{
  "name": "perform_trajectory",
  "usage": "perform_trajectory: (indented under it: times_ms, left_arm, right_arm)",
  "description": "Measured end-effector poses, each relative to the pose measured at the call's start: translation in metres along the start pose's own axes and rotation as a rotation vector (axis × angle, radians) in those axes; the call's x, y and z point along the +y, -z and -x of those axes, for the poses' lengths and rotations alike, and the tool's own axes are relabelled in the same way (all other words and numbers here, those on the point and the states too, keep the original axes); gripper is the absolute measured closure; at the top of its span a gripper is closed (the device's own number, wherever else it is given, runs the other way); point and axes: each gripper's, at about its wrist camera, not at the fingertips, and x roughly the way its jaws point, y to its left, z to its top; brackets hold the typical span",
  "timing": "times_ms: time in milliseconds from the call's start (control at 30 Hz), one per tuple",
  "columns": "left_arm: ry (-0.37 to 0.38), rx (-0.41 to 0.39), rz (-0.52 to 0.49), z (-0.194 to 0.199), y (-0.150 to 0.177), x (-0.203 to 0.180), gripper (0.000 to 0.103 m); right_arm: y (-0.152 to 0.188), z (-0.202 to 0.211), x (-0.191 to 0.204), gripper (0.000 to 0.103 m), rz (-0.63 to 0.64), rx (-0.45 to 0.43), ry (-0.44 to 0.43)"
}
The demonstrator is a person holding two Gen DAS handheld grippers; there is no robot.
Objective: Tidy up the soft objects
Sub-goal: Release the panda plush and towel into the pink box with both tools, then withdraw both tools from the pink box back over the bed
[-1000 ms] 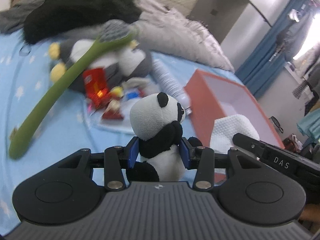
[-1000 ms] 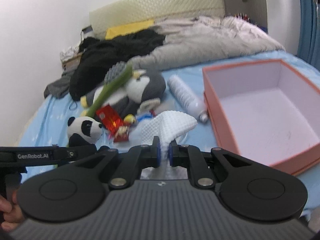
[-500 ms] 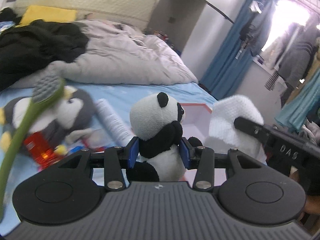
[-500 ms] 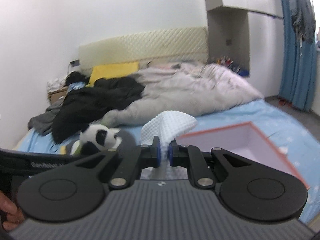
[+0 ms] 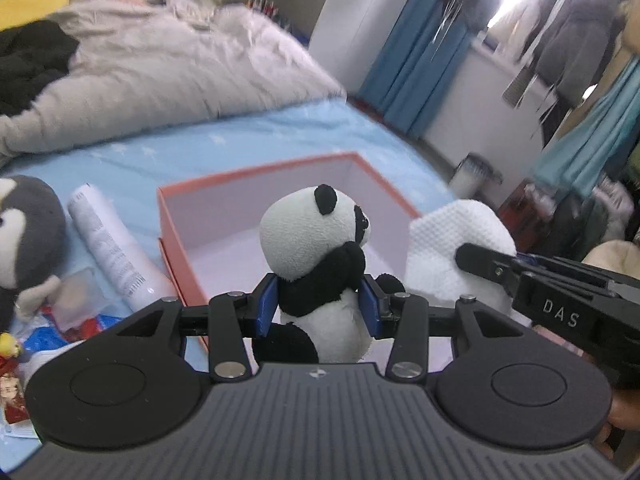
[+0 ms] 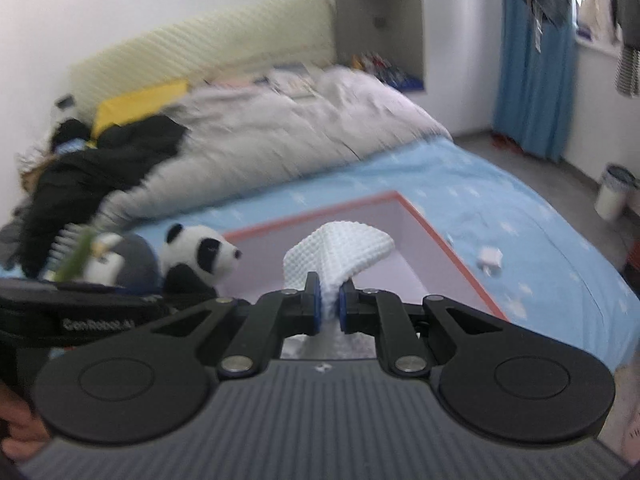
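Bedroom, domestic: bed with light-blue star-print sheet, rumpled grey duvet, padded headboard, blue curtains, clothes hanging by window.

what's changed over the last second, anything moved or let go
Both grippers swung away from the toy pile toward the orange box, carrying their loads. Nothing was released: the left gripper still clamps the panda, and the right gripper still pinches the white cloth.

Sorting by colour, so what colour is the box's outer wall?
Orange-pink outside on the box, pale lilac inside; clearest in the left wrist view.
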Motion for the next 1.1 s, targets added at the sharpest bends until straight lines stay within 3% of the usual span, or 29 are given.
perform_trajectory:
  times_ms: [100,233,433,533,567,667,1100]
  left_arm:
    - [0.007,0.075,0.012,-0.034,-0.003,-0.003,0.054]
    - [-0.042,0.117,-0.028,-0.061,-0.002,-0.009,0.054]
    - [-0.045,0.177,-0.02,-0.079,0.004,-0.007,0.053]
    - [-0.051,0.182,-0.032,-0.081,0.006,-0.006,0.045]
    - [-0.045,0.181,-0.026,-0.078,0.006,-0.005,0.043]
    - [-0.026,0.155,-0.015,-0.065,0.005,-0.002,0.039]
    - [-0.034,-0.071,-0.095,0.046,0.015,-0.006,0.039]
  right_arm:
    - [0.009,-0.023,-0.02,0.09,-0.037,0.074,0.02]
    - [0.026,-0.049,-0.039,0.09,-0.074,0.165,0.024]
    - [0.046,-0.061,-0.048,0.089,-0.092,0.223,0.027]
    - [0.05,-0.061,-0.049,0.079,-0.096,0.236,0.032]
    - [0.05,-0.062,-0.05,0.068,-0.101,0.237,0.034]
    - [0.049,-0.059,-0.05,0.058,-0.104,0.222,0.031]
    - [0.025,0.007,-0.021,0.058,-0.058,0.021,-0.023]
